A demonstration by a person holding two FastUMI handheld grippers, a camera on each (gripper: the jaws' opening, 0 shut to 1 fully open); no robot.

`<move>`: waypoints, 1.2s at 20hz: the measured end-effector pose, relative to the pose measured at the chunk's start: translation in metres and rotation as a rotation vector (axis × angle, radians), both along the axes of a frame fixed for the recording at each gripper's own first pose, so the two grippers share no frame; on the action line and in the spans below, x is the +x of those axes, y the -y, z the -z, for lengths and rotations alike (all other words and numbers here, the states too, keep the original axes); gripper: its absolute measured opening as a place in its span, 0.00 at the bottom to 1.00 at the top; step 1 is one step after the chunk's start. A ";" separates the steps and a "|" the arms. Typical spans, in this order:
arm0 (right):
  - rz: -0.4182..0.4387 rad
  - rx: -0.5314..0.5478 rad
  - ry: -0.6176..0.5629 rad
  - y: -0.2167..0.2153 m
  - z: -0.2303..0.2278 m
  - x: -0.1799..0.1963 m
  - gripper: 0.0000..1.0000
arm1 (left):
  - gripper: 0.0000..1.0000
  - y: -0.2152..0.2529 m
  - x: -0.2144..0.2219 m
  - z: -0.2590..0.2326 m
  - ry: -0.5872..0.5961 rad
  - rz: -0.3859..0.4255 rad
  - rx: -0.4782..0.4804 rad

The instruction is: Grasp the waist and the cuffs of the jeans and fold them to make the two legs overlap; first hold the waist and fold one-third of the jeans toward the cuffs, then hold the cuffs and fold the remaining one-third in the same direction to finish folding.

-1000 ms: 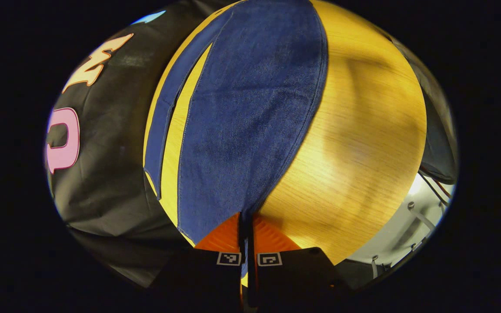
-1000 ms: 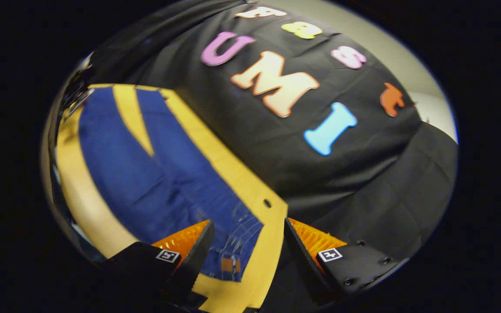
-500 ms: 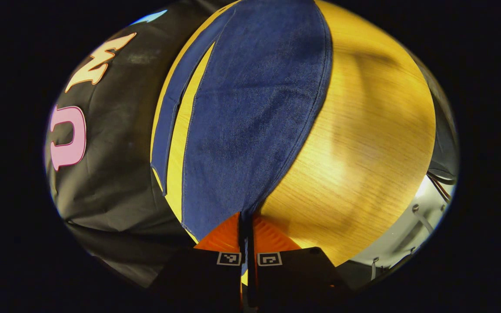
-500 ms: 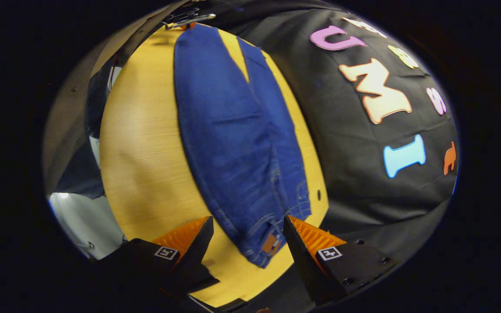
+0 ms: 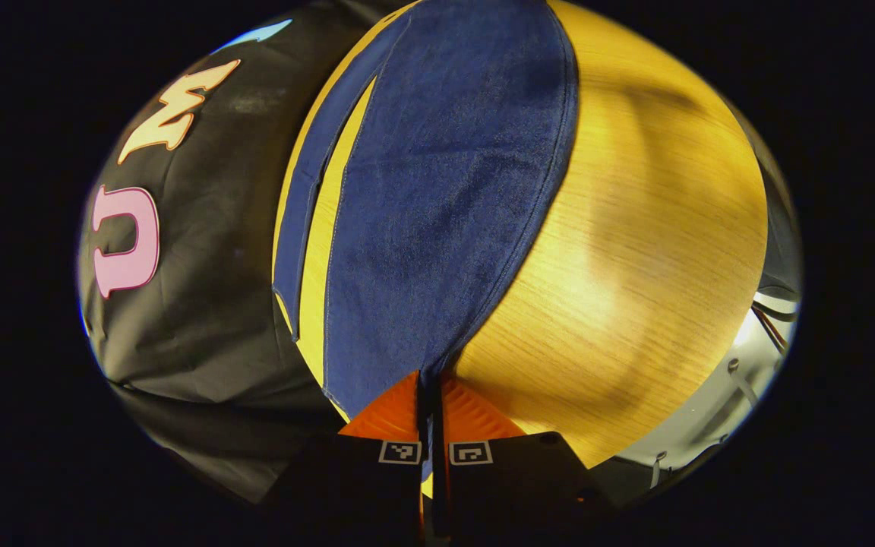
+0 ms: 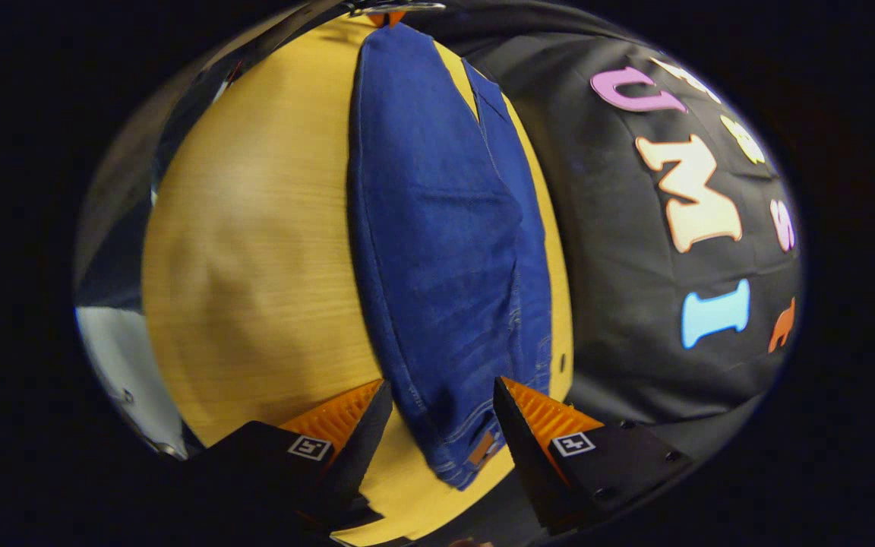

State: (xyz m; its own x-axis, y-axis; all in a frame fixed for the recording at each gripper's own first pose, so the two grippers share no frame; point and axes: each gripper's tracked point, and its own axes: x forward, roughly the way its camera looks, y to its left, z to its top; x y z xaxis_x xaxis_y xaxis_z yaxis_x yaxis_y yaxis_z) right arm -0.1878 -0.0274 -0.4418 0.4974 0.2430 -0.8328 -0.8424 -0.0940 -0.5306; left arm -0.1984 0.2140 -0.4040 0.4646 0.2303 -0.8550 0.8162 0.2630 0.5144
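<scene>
The jeans (image 6: 445,251) lie flat along the wooden worktop (image 6: 255,266), close to its edge by the black cloth wall (image 6: 635,319). In the right gripper view the waist end is nearest, with a small brown patch (image 6: 481,448) on the waistband, and the two legs run away toward the far end, parting in a narrow V there.

The right hand-held gripper (image 6: 437,399) has its fingers spread wide. They stand to either side of the waistband, and whether they touch the denim cannot be told.

In the left gripper view the jeans (image 5: 437,205) stretch away from the cuff end, one broad leg in the middle and a thin strip of the other leg (image 5: 297,220) at its left, with a sliver of worktop (image 5: 635,251) between them. The left hand-held gripper (image 5: 430,395) has its fingers pressed together on the cuff (image 5: 399,380) at the near end of the broad leg, pinching the denim between them.
</scene>
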 end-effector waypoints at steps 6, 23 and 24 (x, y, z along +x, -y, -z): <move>0.079 -0.047 -0.038 0.001 0.033 0.000 0.53 | 0.00 0.000 0.002 -0.001 0.021 -0.025 0.001; 0.291 0.037 -0.251 0.000 0.005 -0.005 0.05 | 0.00 0.006 0.001 -0.002 -0.057 -0.252 0.023; 0.286 0.049 -0.246 -0.001 0.002 -0.004 0.04 | 0.00 0.005 0.006 -0.002 -0.059 -0.252 0.036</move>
